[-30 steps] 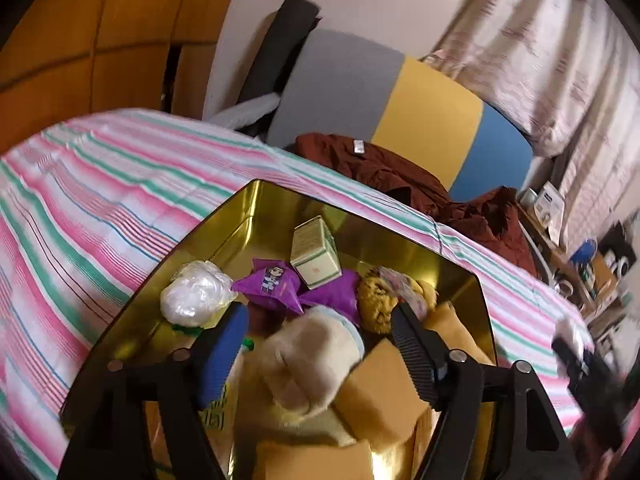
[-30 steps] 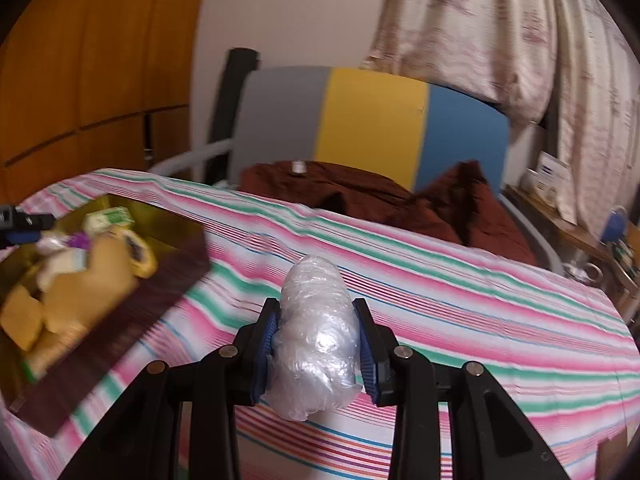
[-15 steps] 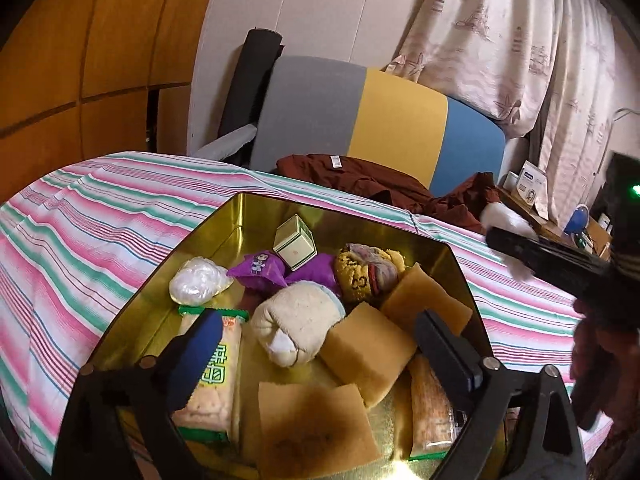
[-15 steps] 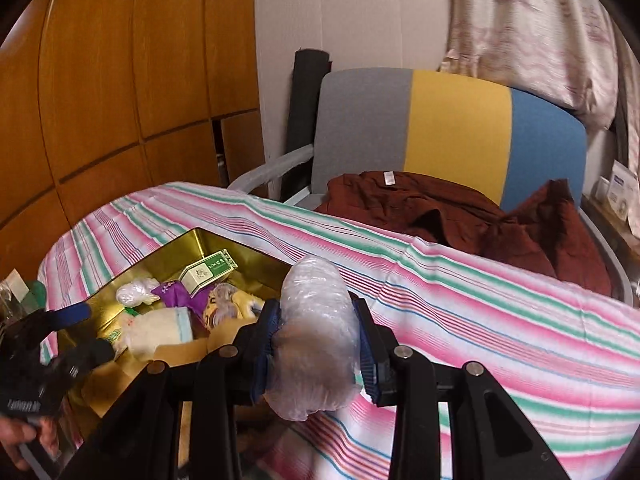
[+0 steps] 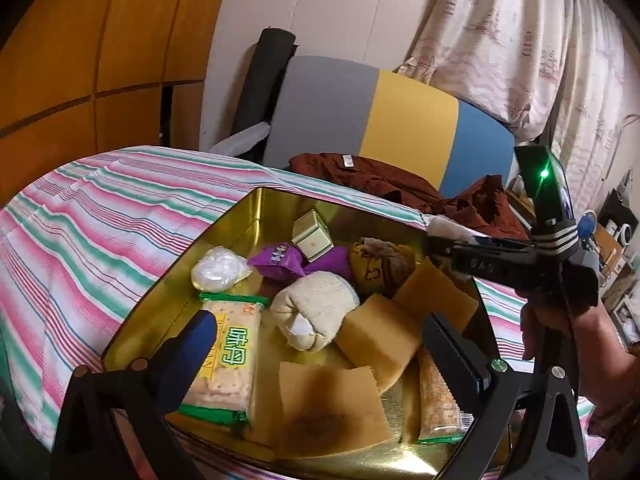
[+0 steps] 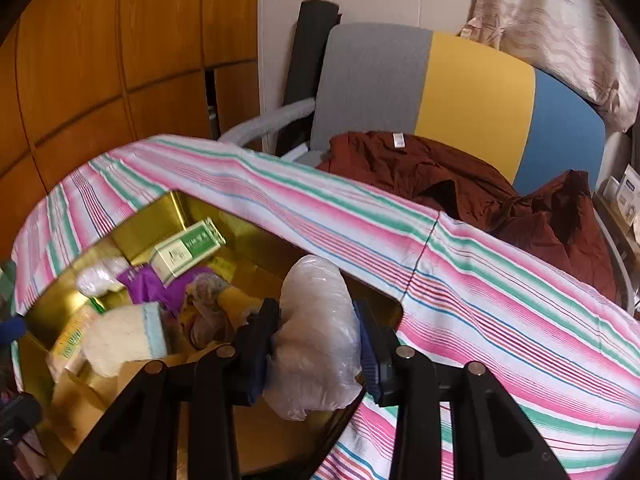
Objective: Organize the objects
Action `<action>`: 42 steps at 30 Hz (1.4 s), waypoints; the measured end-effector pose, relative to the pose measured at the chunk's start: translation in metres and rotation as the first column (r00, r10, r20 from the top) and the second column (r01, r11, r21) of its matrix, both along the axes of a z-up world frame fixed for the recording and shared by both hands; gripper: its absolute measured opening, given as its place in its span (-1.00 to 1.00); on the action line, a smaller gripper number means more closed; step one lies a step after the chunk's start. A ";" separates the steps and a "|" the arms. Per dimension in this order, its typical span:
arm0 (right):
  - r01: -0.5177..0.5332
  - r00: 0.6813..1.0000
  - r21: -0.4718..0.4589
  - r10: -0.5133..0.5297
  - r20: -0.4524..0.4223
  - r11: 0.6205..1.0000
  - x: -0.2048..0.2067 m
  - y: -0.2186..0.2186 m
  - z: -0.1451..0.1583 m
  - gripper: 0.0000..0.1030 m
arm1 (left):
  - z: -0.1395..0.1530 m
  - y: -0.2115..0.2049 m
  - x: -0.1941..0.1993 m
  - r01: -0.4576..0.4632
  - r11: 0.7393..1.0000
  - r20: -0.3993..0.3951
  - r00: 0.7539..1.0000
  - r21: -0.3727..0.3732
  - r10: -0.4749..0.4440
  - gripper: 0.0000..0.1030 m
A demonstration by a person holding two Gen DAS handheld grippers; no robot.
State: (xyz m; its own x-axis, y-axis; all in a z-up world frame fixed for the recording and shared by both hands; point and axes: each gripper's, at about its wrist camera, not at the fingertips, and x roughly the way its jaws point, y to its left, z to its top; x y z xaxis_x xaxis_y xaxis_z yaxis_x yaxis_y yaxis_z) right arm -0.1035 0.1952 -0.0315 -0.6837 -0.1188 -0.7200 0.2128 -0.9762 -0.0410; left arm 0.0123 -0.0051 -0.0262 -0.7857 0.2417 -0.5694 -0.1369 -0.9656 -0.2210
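1. A striped cloth [image 5: 80, 232] in pink, green and white covers the surface, and a gold tin [image 5: 256, 216] sits on it, open at the top and nearly full.
2. The left gripper [image 5: 320, 344] hangs over the near part of the tin; its jaws have just been opening and now stand wide apart, with nothing pinched between them. Its blue-padded finger lies over a cracker packet [image 5: 232, 360] with a green band.
3. In the tin, from left to right, lie a white plastic-wrapped ball [image 5: 218, 274], a purple wrapper [image 5: 280, 262], a small cream box [image 5: 312, 236] behind it, a cream plush roll [image 5: 316, 308] and several tan sponge blocks [image 5: 380, 336].
4. At the tin's right edge the right gripper [image 6: 316, 336] comes in, held by a person's hand [image 5: 560, 332].
5. Its jaws have just been opening slightly, yet the pads press the sides of a clear plastic bundle [image 6: 316, 332], which is pinched between them.
6. From the right wrist view the bundle hangs above the tin's right rim [image 6: 376, 292], over the gold interior.
7. Behind the table stands a grey, yellow and blue chair [image 6: 460, 92] with a brown garment [image 6: 460, 180] draped on its seat.
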 end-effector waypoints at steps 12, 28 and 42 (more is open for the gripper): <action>0.093 0.996 -0.072 -0.093 0.004 0.993 0.035 0.005 0.013 0.26 | 0.001 0.017 0.000 -0.017 0.997 0.047 0.999 -0.074 0.021 1.00; 0.219 0.975 -0.030 -0.217 0.050 0.975 0.100 -0.018 0.026 0.27 | 0.018 -0.003 0.010 -0.147 0.981 0.061 0.986 -0.129 0.156 1.00; 0.315 0.946 -0.044 -0.310 0.099 0.948 0.127 -0.032 0.042 0.27 | 0.027 -0.005 0.016 -0.165 0.963 0.077 0.980 -0.212 0.185 1.00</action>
